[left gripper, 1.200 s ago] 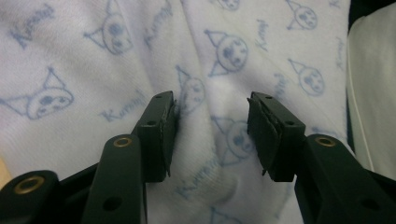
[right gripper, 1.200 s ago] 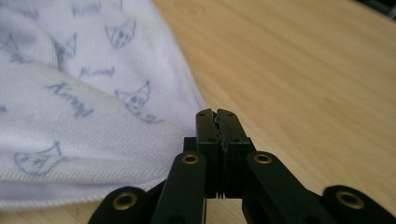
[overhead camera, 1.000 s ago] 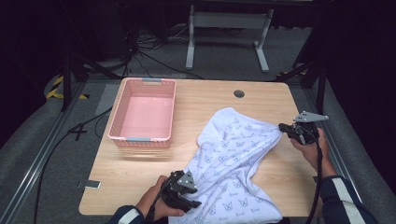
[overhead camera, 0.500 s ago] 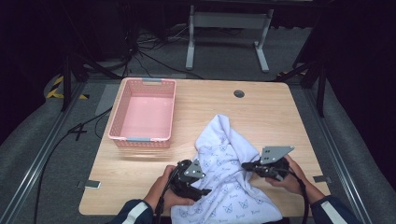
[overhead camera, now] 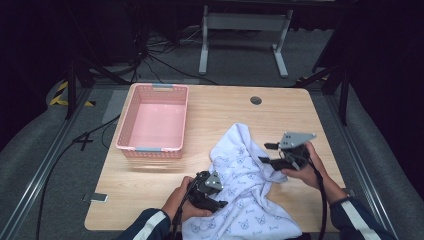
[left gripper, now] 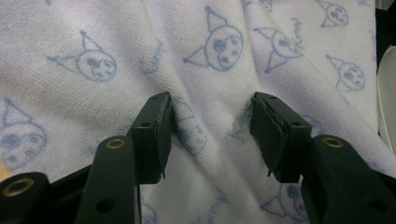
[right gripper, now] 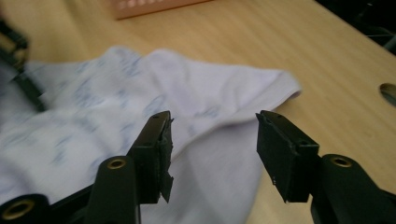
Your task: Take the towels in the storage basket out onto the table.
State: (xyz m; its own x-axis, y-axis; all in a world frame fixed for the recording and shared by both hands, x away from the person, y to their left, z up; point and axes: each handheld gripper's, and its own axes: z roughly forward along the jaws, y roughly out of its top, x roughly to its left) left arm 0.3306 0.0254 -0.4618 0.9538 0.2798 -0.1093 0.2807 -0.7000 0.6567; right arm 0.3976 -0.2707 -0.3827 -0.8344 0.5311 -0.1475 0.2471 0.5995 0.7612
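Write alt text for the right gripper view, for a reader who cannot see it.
Two black jaws stand open, rising from the bottom of the frame over a crumpled white cloth with a faint blue print, holding nothing. The cloth lies on a light wooden table, its folded edge pointing right. The edge of a pink basket sits at the top, and a round hole marks the table at far right.

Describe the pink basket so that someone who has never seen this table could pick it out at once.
On the light wooden table, look to its far left part, left of the crumpled white printed towel. There stands the pink rectangular plastic basket, empty, with latticed walls and pale grey handle grips on its short ends. It is the table's one rigid container and one pink thing.
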